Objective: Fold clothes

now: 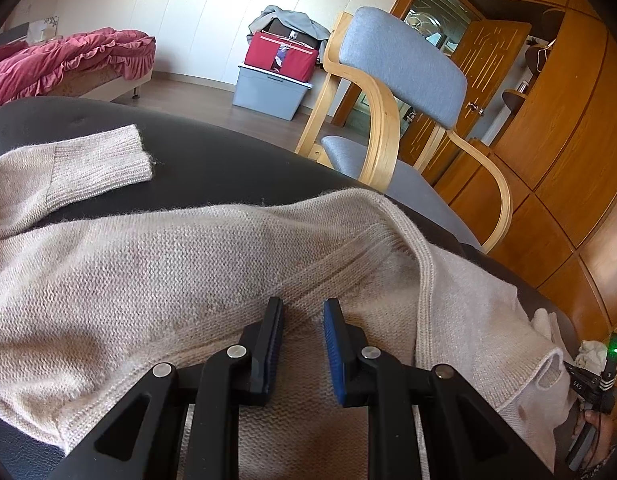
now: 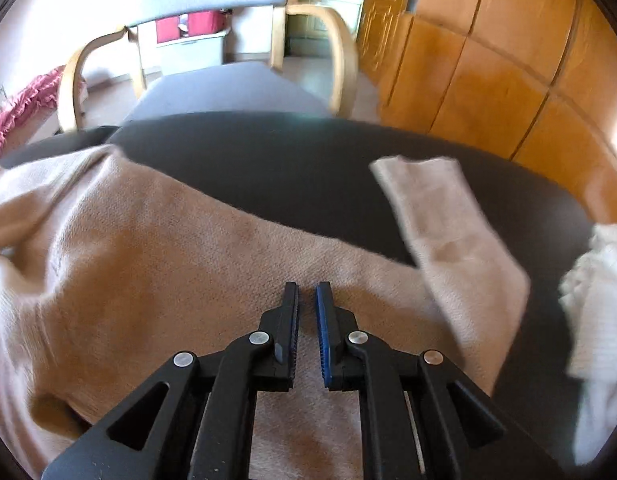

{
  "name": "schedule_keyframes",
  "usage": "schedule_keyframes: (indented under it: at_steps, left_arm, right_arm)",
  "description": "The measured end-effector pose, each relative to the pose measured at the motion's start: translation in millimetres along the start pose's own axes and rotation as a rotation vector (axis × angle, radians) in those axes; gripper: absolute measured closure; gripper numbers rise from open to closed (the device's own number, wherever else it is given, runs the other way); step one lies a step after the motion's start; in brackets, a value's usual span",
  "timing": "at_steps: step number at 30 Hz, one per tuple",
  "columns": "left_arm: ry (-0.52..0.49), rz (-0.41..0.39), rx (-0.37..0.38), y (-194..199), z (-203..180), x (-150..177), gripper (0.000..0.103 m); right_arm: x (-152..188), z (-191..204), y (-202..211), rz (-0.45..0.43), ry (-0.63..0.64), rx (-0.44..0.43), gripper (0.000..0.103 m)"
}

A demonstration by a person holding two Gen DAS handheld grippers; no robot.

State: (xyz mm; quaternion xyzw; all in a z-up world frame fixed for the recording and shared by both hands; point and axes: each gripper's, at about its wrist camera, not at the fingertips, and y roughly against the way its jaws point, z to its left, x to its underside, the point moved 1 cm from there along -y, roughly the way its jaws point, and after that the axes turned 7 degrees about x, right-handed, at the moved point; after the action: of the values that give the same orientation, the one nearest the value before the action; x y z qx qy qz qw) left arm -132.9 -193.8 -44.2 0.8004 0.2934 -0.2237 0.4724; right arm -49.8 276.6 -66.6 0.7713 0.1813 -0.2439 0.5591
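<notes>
The beige knitted sweater (image 1: 156, 272) is spread on the black table (image 1: 228, 160). Both grippers are angled down over it: left gripper (image 1: 303, 308) jaws apart, empty; right gripper (image 2: 307, 292), blurred, seemingly slightly parted.

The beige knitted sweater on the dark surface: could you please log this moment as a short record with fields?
garment: beige knitted sweater, spread over the black padded surface
near sleeve: ribbed cuff lying flat on the surface
far sleeve: cuff end flat on the surface, as the right view shows it
left hand-held gripper: jaws apart over the neckline, gripping nothing
right hand-held gripper: narrow gap, nothing between the pads
other cloth: white fabric at the surface's right edge
background: wooden armchair with grey cushions
</notes>
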Motion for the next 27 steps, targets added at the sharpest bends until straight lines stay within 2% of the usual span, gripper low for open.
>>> schedule_keyframes:
  at_steps: [2, 7, 10, 11, 12, 13, 15, 18, 20, 23, 27]
  left_arm:
    - [-0.008, 0.002, -0.009, 0, -2, 1, 0.083]
    - [-0.016, 0.005, -0.014, 3, -1, 2, 0.083]
    - [-0.017, 0.007, -0.012, 4, -1, 3, 0.083]
    - [-0.017, 0.008, -0.011, 5, -1, 4, 0.083]
    - [-0.017, 0.009, -0.011, 5, -1, 4, 0.083]
    - [-0.019, 0.01, -0.011, 5, -2, 4, 0.083]
    - [-0.025, 0.014, -0.009, 6, -3, 6, 0.083]
    - [-0.023, 0.019, 0.011, 9, -3, 9, 0.082]
    - [-0.02, 0.022, 0.02, 11, -2, 10, 0.082]
    - [-0.016, 0.025, 0.032, 14, -1, 13, 0.082]
    - [-0.01, 0.025, 0.041, 15, 0, 14, 0.082]
  right_arm:
    - [8, -18, -3, 0.015, -0.003, 0.114, 0.087]
    - [17, -46, 4, 0.026, -0.064, 0.115, 0.081]
    - [5, -30, 31, -0.062, -0.098, 0.093, 0.081]
    - [1, -21, 47, -0.115, -0.105, 0.024, 0.08]
    - [-4, -11, 56, -0.145, -0.101, -0.036, 0.075]
    - [-9, 4, 64, -0.161, -0.089, -0.112, 0.063]
    - [-20, 40, 81, -0.165, -0.062, -0.285, 0.05]
    - [-36, 89, 90, -0.108, -0.021, -0.534, 0.05]
    - [-41, 125, 90, -0.034, -0.012, -0.621, 0.05]
    - [-47, 159, 74, 0.099, -0.034, -0.713, 0.05]
    - [-54, 180, 45, 0.216, -0.103, -0.754, 0.05]
